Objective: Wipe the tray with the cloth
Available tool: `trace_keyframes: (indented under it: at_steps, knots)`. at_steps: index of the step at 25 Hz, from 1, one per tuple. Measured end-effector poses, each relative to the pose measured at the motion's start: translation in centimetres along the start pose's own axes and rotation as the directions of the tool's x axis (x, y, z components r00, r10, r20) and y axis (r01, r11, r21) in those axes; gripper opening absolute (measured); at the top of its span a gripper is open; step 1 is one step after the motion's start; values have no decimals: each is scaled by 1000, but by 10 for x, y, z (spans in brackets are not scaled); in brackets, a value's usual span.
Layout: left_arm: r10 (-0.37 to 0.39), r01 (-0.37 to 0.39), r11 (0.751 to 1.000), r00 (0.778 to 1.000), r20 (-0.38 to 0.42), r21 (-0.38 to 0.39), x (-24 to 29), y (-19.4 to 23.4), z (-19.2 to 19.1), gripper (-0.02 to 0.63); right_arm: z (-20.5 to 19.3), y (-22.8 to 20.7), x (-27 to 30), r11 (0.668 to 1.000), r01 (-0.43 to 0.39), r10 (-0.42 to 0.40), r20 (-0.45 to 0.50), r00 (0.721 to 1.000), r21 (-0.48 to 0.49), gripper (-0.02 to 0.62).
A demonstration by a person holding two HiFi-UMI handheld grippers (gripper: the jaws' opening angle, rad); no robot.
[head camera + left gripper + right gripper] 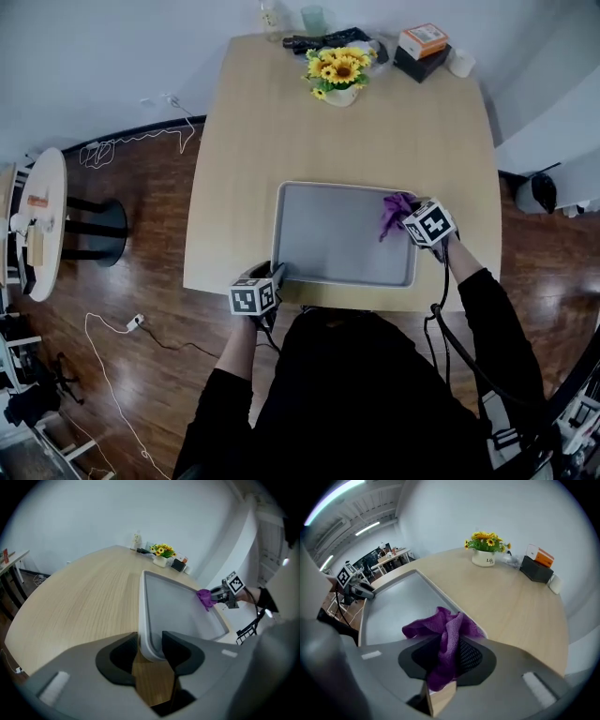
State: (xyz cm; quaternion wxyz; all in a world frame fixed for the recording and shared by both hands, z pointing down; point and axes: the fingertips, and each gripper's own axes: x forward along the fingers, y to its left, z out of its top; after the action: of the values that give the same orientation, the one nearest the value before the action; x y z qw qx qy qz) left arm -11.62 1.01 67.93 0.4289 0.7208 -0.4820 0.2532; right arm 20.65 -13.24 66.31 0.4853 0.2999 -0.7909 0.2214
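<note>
A grey tray (328, 234) lies near the front edge of the wooden table (244, 169). My left gripper (272, 278) sits at the tray's near left corner; in the left gripper view its jaws (150, 651) straddle the corner rim of the tray (178, 606), and both pads rest against it. My right gripper (405, 220) is over the tray's right rim, shut on a bunched purple cloth (396, 211). In the right gripper view the cloth (445, 625) spills out of the jaws (447, 656) onto the tray (393, 606). The cloth (205, 597) also shows in the left gripper view.
At the table's far edge stand a pot of yellow flowers (339, 73), a black box with an orange box on it (422, 52), a white cup (460, 63) and a glass (313, 19). A round side table (42, 220) stands left, with cables on the floor.
</note>
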Motion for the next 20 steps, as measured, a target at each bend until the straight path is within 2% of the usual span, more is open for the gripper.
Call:
trace_keyframes:
  at_steps: [3,8,12,16,18,20]
  knots:
    - [7,-7,1000,1000,5,6,-1,2,0,149,9,-9,5,1000,13,-13,-25,1000,3,91]
    - [9,-9,1000,1000,12,-8,-4,8,-1,147,6,17,3,997,79,-79,34,996,10,84]
    - [7,-7,1000,1000,7,-2,-5,10,-1,147,-13,79,-5,1000,6,-6,59,998,-2,84]
    - [4,-3,1000,1000,-8,12,-6,11,0,147,-39,155,-15,987,-98,105,46,993,-131,84]
    - [3,-2,1000,1000,-18,23,-4,11,0,147,-47,172,-17,979,-109,119,49,992,-175,84]
    - [-2,2,1000,1000,-26,27,-2,9,0,147,-50,172,-17,981,-104,116,66,991,-165,83]
